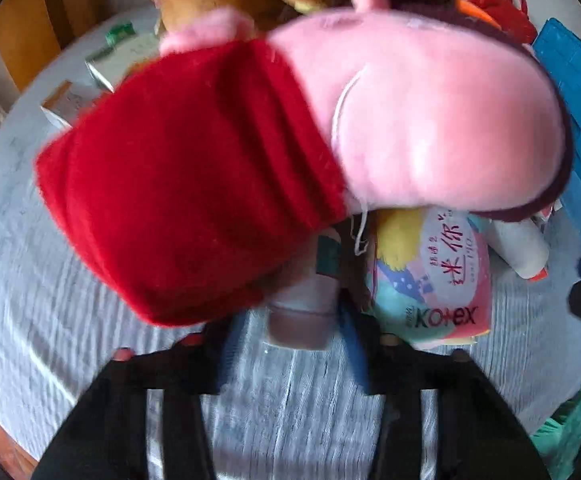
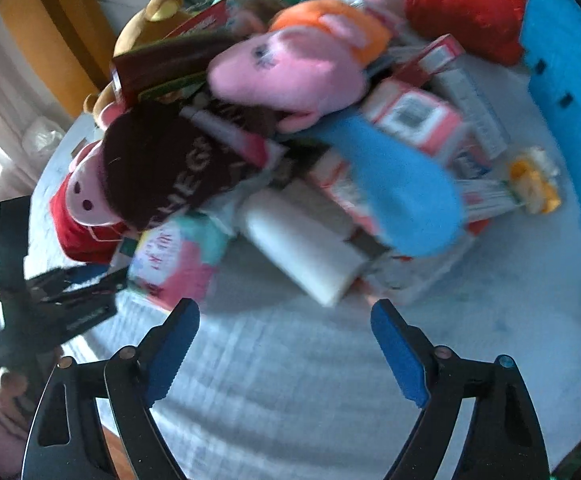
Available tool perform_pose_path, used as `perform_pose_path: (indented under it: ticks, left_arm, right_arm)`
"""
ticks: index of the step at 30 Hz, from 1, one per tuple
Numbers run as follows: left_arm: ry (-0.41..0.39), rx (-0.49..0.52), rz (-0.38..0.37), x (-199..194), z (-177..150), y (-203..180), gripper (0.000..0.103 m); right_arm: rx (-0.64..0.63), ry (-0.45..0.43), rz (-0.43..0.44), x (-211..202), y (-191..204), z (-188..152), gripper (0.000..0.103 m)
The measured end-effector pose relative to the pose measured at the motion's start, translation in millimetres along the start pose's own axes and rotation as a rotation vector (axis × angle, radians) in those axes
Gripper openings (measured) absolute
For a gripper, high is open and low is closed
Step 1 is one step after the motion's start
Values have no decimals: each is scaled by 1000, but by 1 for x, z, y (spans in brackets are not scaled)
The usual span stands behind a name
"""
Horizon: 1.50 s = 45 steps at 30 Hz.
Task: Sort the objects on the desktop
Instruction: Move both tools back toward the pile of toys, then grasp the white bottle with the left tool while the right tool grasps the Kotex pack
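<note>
Blue-padded fingers (image 2: 172,344) of the right gripper (image 2: 286,312) are standing wide apart over the pale ribbed tablecloth (image 2: 290,392), gripping nothing, just short of a white roll (image 2: 310,248) at the near edge of the heap. Behind that roll, a blue slipper-shaped piece (image 2: 402,188) is lying across pink and white cartons (image 2: 414,120), and a pink pig plush in orange (image 2: 314,60) is topping the pile. Off to the left, the left gripper (image 1: 304,316) is sitting clenched around a small bottle (image 1: 304,304), though blur is making the contact hard to confirm. A pig plush in a red dress (image 1: 194,184) is leaning over that bottle, touching a colourful Kotex pack (image 1: 442,292) beside it.
</note>
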<state>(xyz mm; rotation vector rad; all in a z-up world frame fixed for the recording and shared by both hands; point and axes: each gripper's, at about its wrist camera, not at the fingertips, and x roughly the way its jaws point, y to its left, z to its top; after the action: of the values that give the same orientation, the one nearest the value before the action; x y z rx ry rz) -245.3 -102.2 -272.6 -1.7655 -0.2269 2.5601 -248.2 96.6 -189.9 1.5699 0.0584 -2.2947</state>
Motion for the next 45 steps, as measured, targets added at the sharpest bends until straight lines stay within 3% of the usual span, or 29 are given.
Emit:
perform_pose_path:
  ticks: [2, 7, 14, 17, 22, 26, 35, 36, 38, 45]
  left_arm:
    - [-2, 22, -1, -3, -4, -1, 38]
    - [8, 22, -11, -10, -17, 2, 37]
    - [8, -12, 1, -15, -18, 16, 37]
    - [5, -4, 7, -15, -16, 13, 37]
    - [10, 4, 14, -14, -11, 4, 37]
    - [12, -1, 4, -13, -7, -1, 37]
    - [15, -41, 3, -20, -15, 5, 35]
    - [15, -41, 2, -22, -16, 4, 35]
    - [10, -35, 11, -25, -19, 1, 35]
    - [-42, 4, 34, -57, -34, -24, 35]
  right_arm:
    - [-7, 14, 19, 10, 12, 3, 97]
    - [-26, 53, 52, 38, 46, 13, 103]
    - [-24, 110, 52, 70, 68, 16, 103]
    - [-30, 128, 59, 76, 65, 12, 103]
    - [-39, 135, -3, 62, 44, 8, 103]
    - [-82, 95, -14, 51, 56, 15, 103]
    - [-73, 142, -34, 79, 62, 19, 103]
    - [-91, 146, -44, 81, 63, 17, 99]
    - [-112, 155, -24, 80, 64, 11, 70]
    - [-171, 97, -1, 33, 54, -4, 69]
